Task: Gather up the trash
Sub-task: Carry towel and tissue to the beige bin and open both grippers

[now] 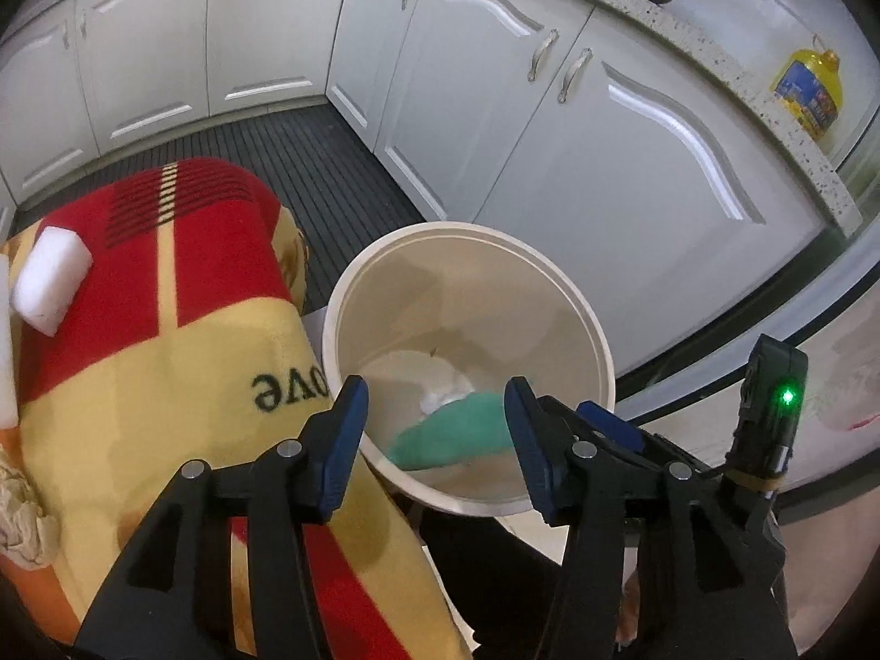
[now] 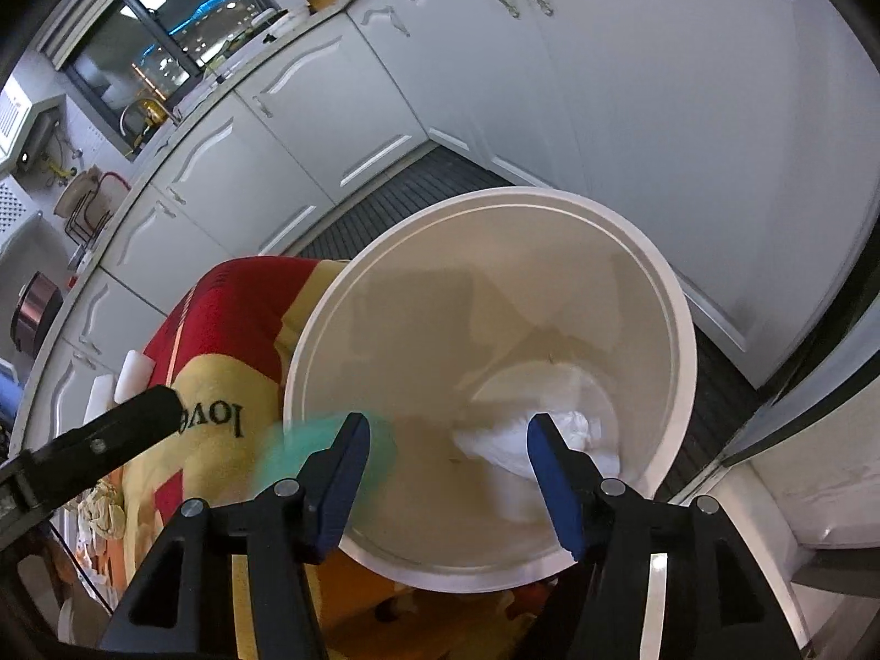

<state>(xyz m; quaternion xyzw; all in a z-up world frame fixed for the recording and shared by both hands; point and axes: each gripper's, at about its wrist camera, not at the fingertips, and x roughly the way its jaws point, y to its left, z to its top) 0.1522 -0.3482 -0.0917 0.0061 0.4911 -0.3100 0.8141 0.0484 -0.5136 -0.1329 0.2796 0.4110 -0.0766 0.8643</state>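
At the far left of the left wrist view, a white foam block [image 1: 50,285] lies on a red and yellow blanket [image 1: 181,330] that covers the tabletop, and a crumpled piece of paper [image 1: 19,511] sits lower down at the blanket's edge. The blanket carries the dark printed letters "love". Just right of it stands a round cream trash bin [image 1: 555,286], its rim level with the blanket's edge. The left tongs [image 1: 434,437] hang over the near rim with their blue pads spread wide and nothing between them. Below them a blurred green piece of trash [image 1: 456,432] is inside the bin's mouth, clear of both pads, above white crumpled paper [image 1: 445,390] that lies on the bin's floor. Farther right, a yellow bottle [image 1: 811,91] stands on the kitchen counter above white cabinets [image 1: 550,110].

In the right wrist view the right tongs [image 2: 445,476] are also wide apart and hold nothing, poised over the same bin. The green piece shows there as a blur at the bin's left rim, beside the left pad.
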